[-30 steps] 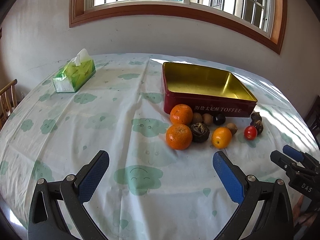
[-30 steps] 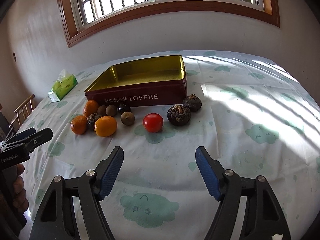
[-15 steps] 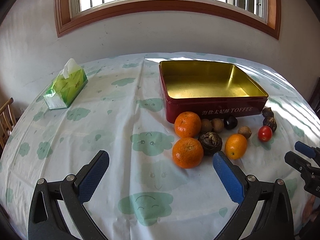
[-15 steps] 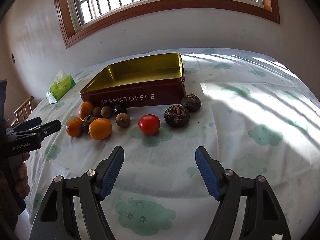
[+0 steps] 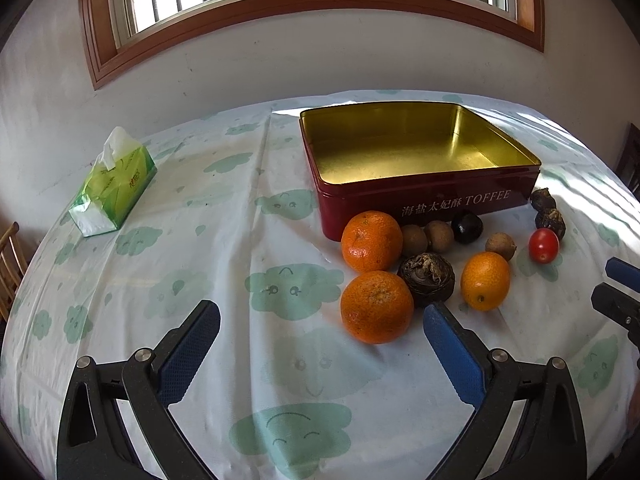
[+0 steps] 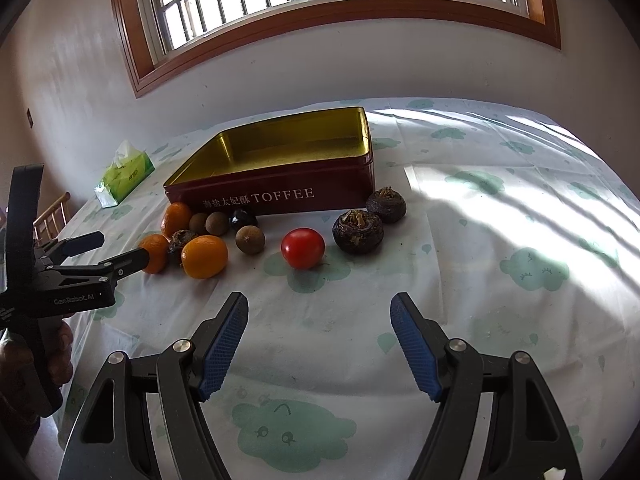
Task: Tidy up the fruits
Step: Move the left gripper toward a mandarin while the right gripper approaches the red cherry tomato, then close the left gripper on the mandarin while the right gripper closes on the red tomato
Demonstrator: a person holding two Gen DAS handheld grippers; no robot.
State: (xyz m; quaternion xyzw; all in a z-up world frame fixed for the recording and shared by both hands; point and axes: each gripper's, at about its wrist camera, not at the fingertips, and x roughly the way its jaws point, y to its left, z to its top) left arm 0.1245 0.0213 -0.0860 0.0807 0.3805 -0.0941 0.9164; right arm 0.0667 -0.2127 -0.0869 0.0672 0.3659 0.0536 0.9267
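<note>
An empty red toffee tin (image 5: 424, 196) with a gold inside stands on the table; it also shows in the right wrist view (image 6: 280, 184). In front of it lie two oranges (image 5: 376, 306), a smaller orange (image 5: 485, 281), a red tomato (image 6: 302, 248), dark water chestnuts (image 6: 358, 231) and small brown fruits (image 6: 249, 239). My left gripper (image 5: 322, 344) is open and empty, just short of the near orange. My right gripper (image 6: 320, 340) is open and empty, short of the tomato. The left gripper also shows in the right wrist view (image 6: 116, 256).
A green tissue pack (image 5: 114, 190) lies at the far left of the table. The table has a white cloth with green cloud prints (image 5: 292, 288). A wooden chair (image 6: 50, 216) stands at the left edge. A wall and window are behind.
Both grippers have moved forward toward the fruit, so the fruit and the tin look larger. Both stay open and empty. No fruit has moved.
</note>
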